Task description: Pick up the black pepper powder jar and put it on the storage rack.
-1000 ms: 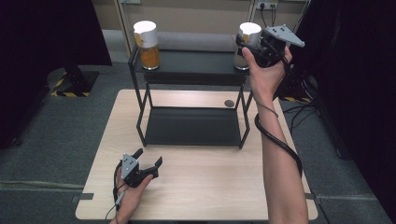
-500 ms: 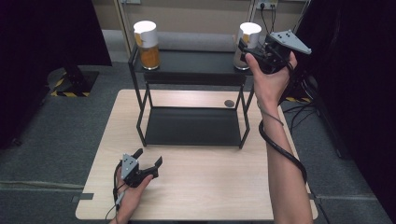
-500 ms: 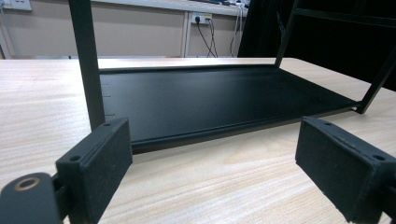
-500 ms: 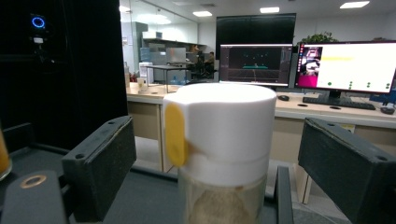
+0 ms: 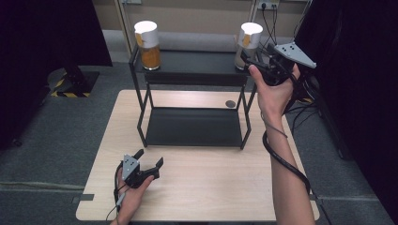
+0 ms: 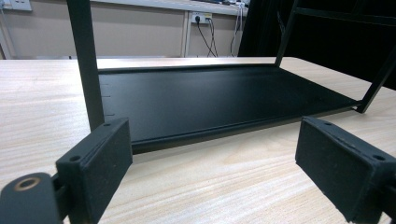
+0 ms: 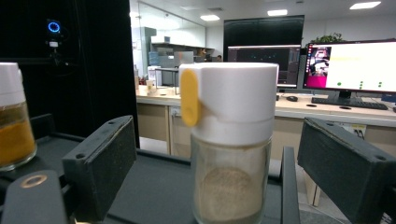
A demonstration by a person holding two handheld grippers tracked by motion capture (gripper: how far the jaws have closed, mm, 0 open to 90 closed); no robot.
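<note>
The right gripper (image 5: pixel 253 63) is raised at the two-tier black rack's (image 5: pixel 192 126) top shelf, at 1 o'clock in the high view. Its jaws stand wide open either side of the white-capped jar of pale powder (image 7: pixel 229 140), clear of the glass. A second jar of orange powder (image 5: pixel 149 40) stands well apart at 11 o'clock. The left gripper (image 5: pixel 150 161) rests on the worktop (image 5: pixel 211 187) at 7 o'clock, jaws wide open and empty.

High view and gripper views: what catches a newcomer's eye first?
The right hand-held gripper, jaws open, raised to the white-capped spice jar at the right end of the black rack's top shelf. A second jar of orange powder stands at the shelf's left end. The left hand-held gripper rests open on the wooden table.
</note>
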